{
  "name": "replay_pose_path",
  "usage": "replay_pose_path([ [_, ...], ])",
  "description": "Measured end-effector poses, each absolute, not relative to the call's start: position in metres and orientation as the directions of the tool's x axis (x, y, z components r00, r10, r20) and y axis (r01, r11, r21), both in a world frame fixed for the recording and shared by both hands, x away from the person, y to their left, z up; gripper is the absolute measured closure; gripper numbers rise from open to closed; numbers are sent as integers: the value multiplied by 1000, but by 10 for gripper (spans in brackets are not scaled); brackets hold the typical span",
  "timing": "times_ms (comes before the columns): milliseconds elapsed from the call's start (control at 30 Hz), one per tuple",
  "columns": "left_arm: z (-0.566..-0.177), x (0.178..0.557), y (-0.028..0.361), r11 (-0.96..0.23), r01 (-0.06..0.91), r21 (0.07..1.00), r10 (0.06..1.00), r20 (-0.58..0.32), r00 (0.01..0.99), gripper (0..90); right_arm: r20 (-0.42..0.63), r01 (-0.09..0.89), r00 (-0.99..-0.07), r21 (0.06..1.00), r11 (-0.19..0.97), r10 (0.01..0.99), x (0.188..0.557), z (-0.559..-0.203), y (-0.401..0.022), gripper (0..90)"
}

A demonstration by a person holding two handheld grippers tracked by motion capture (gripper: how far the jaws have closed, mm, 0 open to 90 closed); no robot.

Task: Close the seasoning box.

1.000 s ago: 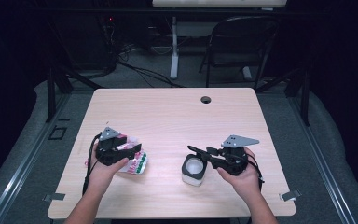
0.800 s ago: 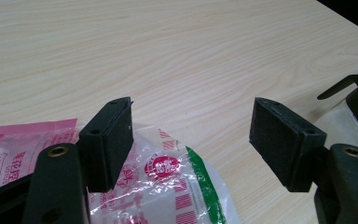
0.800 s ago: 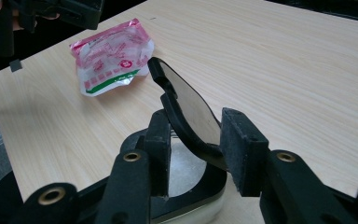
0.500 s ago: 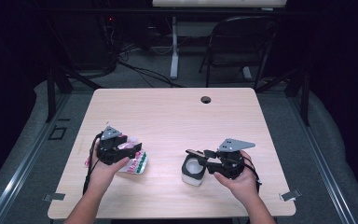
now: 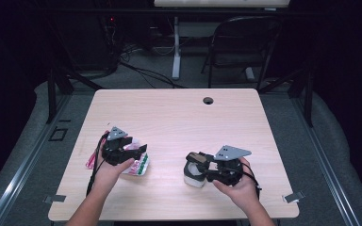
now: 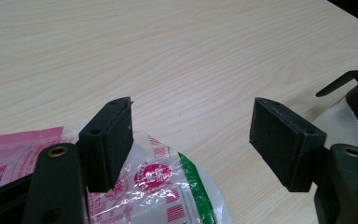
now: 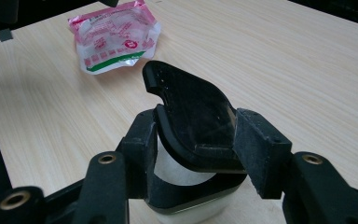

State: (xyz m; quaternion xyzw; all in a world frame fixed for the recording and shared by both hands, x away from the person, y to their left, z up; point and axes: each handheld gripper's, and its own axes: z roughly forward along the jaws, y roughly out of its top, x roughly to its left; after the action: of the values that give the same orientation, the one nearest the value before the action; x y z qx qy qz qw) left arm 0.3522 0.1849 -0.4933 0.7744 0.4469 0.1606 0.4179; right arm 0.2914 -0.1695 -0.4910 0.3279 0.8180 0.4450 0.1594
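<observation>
Right gripper view, nearest first: right gripper [image 7: 193,154] sits over a small white container [image 7: 186,205] with rounded corners and a black rim. Its hinged black lid [image 7: 191,112] stands tilted up between the two pads; the lid's underside is glossy, its edge matte and curved to a lip. Jaws have just been opening; the lid is between them, but whether the pads press on it I cannot tell. Container interior reads pale; contents cannot be made out. Farther off on the table [image 7: 284,56], pale wood-grain laminate, lies a crinkled clear plastic packet [image 7: 116,35] printed pink with a green band.

Left gripper view: left gripper [image 6: 191,135] has its jaws wide apart, nothing between them; flat, matte black rectangular pads. The packet lies just below and partly under one pad; printed characters and a round red mark are legible, detail the other views lack.

High view: both hands near the table's front edge, packet at left, container at right, well apart. A round cable hole [image 5: 208,100] lies near the far edge.
</observation>
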Motion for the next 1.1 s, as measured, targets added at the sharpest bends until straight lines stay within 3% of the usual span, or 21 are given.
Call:
replay_pose_path([
  [300,-493,352,185,-241,556,795,827,-132,547,301,58,424,-721,825,373,690,292,-493,-167,440],
  [1100,-493,353,186,-239,564,791,823,-143,550,307,91,437,-725,826,355,682,291,-492,-163,418],
])
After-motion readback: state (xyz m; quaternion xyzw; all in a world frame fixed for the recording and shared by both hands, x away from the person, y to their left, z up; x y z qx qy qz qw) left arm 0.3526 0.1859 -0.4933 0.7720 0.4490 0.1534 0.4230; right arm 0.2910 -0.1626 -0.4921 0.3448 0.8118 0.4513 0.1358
